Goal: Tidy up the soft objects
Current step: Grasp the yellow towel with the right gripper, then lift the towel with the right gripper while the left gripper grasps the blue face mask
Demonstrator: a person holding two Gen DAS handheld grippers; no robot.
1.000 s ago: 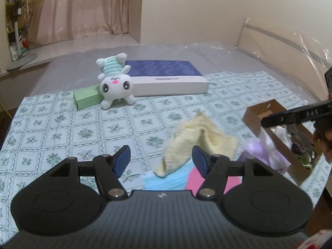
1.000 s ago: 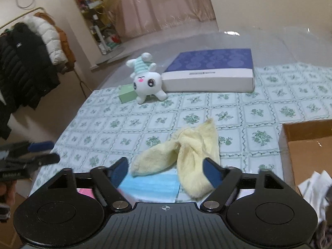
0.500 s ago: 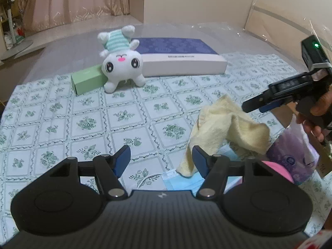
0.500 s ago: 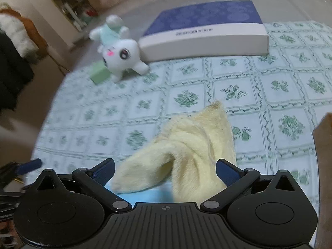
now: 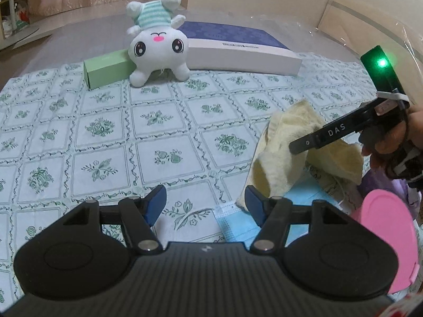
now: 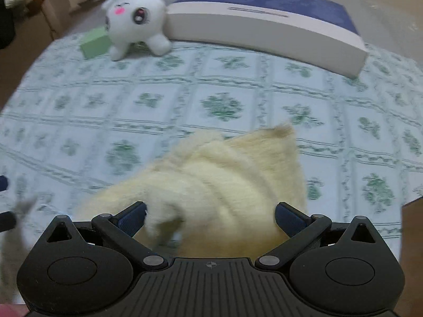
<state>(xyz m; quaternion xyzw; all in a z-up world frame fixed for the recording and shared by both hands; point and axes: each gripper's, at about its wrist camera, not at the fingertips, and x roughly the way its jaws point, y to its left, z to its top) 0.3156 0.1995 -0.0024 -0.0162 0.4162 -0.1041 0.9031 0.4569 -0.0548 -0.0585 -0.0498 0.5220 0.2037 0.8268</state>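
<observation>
Now the right gripper (image 6: 210, 218) has its jaws wide around the yellow towel (image 6: 224, 174), which lies between them, soft, light and floppy, so probably best pinched at a thick fold; the left gripper (image 5: 205, 203), jaws wide, holds nothing.

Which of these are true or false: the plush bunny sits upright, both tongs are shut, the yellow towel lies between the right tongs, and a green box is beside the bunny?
1. The white plush bunny with the striped teal body sits upright. False: it stands on its head, feet up.
2. Both tongs are shut. False: the left tongs and the right tongs are both open.
3. The fluffy pale yellow towel lies between the right tongs' fingers. True, and they have not closed on it.
4. A small light green cardboard box lies beside the bunny. True.
5. The flat blue-topped white box rests on the towel. False: it lies behind the bunny.
</observation>
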